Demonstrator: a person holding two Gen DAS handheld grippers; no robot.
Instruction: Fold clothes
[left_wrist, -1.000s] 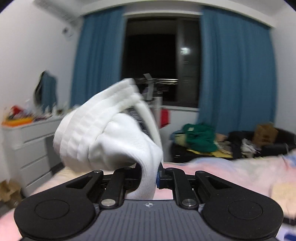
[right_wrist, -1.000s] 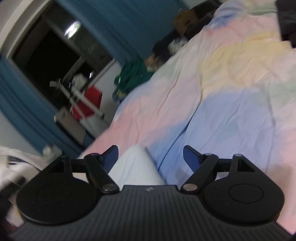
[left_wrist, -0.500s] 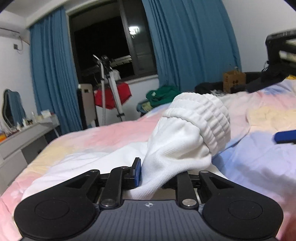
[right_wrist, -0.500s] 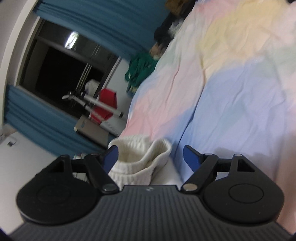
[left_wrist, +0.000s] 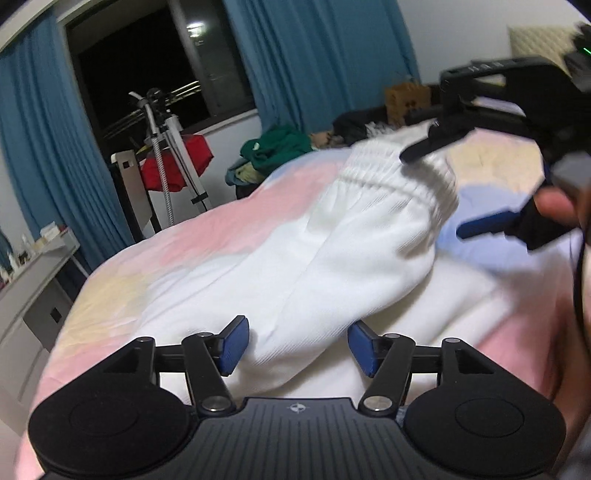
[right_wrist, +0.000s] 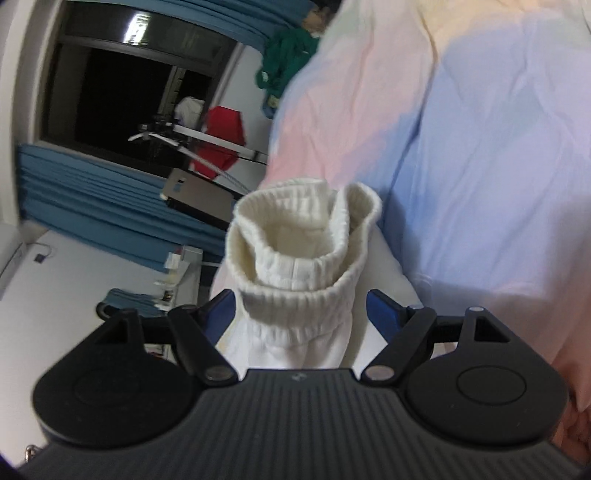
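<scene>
A white garment (left_wrist: 332, 258) lies on the bed, one tube-like part ending in a ribbed cuff (left_wrist: 399, 173). My left gripper (left_wrist: 298, 345) is open, and the white fabric runs between its blue pads (left_wrist: 232, 345) without being pinched. The right gripper (left_wrist: 443, 188) shows at the upper right, open, its fingers above and below the cuff, with a hand (left_wrist: 554, 206) behind it. In the right wrist view the cuff (right_wrist: 295, 251) stands open-mouthed between the spread fingers of my right gripper (right_wrist: 301, 314).
The bed has a pastel pink, blue and yellow sheet (left_wrist: 221, 236). Beyond its far edge stand a drying rack with a red cloth (left_wrist: 173, 162), a pile of green clothes (left_wrist: 280, 147) and a cardboard box (left_wrist: 406, 98). A white dresser (left_wrist: 33, 288) is at the left.
My left gripper has opened and let go of the white garment, which now lies on the bed. The right gripper has moved up around the cuff.
</scene>
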